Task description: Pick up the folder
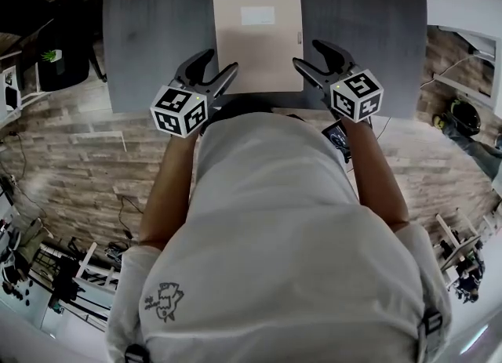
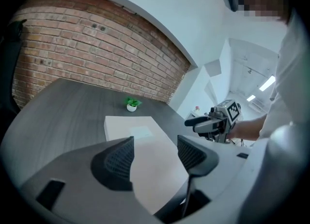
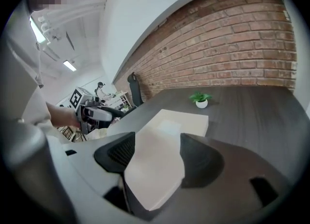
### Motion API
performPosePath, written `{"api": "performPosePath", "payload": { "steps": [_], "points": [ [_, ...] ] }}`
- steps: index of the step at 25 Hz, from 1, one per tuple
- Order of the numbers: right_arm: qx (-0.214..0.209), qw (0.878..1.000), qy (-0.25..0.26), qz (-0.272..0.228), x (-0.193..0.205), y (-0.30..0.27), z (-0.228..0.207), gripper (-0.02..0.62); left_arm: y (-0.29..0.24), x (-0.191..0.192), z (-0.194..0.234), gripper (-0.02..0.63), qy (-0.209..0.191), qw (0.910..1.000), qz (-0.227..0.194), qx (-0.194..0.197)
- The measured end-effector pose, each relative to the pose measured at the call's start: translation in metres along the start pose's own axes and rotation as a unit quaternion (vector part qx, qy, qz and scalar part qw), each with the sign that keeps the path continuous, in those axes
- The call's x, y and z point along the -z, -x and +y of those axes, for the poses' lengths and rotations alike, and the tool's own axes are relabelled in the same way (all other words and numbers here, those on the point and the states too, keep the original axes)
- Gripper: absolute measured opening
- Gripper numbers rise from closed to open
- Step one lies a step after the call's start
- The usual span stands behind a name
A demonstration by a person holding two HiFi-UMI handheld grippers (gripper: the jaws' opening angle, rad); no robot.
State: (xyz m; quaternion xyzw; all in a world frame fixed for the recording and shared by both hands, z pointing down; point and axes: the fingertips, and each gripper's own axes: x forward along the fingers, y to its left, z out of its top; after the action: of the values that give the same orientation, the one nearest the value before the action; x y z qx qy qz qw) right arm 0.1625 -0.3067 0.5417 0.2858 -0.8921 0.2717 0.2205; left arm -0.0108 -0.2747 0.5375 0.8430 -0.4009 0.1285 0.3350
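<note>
Approach step, by the look. Folder (image 1: 257, 40) lies flat on bench (image 1: 157, 24), upper centre. Left gripper (image 1: 220, 63) and right gripper (image 1: 307, 53) both gape empty at its near corners. Next, likely: clamp the edges.

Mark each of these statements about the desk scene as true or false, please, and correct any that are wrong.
1. The folder lies closed and flat on the table. True.
2. The right gripper has its jaws open. True.
3. The left gripper is clamped on the folder. False: its jaws stand apart, and its pads press on nothing.
4. The potted plant stands on top of the folder. False: it stands on the table, beyond the folder's far edge and apart from it.
</note>
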Motion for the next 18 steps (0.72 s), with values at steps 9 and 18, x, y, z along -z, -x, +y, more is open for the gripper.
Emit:
{"api": "performPosePath", "payload": {
  "steps": [9,18],
  "points": [
    [0.020,0.995,-0.060,0.075,0.041,-0.037,-0.029,0.301,-0.020,0.026,0.033,0.293,0.034,0.9973,0.065,0.003],
    [0.032,0.983,-0.122,0.130,0.073,-0.055,-0.054,0.310,-0.043,0.058,0.065,0.293,0.082,0.9888,0.124,-0.004]
  ]
}}
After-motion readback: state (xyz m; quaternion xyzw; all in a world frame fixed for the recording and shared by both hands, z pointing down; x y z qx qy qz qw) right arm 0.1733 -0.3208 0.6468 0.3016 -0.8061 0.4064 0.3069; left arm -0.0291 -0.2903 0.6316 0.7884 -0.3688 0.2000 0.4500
